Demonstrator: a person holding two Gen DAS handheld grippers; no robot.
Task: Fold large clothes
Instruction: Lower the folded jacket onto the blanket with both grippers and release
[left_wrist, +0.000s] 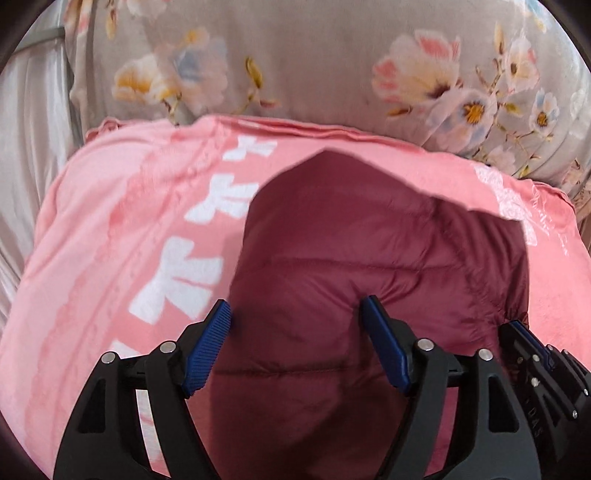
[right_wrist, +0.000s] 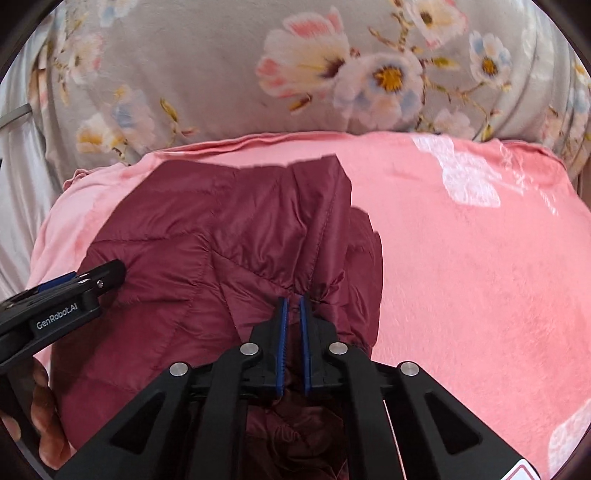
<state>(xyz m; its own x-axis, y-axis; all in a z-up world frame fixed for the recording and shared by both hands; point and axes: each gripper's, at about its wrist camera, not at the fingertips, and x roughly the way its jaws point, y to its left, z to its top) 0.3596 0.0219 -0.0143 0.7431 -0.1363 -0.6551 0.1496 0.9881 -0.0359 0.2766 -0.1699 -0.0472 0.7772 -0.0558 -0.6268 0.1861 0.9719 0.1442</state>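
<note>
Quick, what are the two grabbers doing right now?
Left gripper: open, above the maroon puffer jacket, holding nothing.
Right gripper: shut on a bunched fold of the jacket.

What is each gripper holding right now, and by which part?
Right gripper pinches the maroon puffer jacket at a bunched seam fold. Left gripper, jaws open, holds nothing.

The maroon jacket (right_wrist: 192, 258) runs under the frame's lower edge, its sleeves apparently folded beneath.

Maroon jacket (left_wrist: 351, 277) (quilted) between parted jaws
</note>
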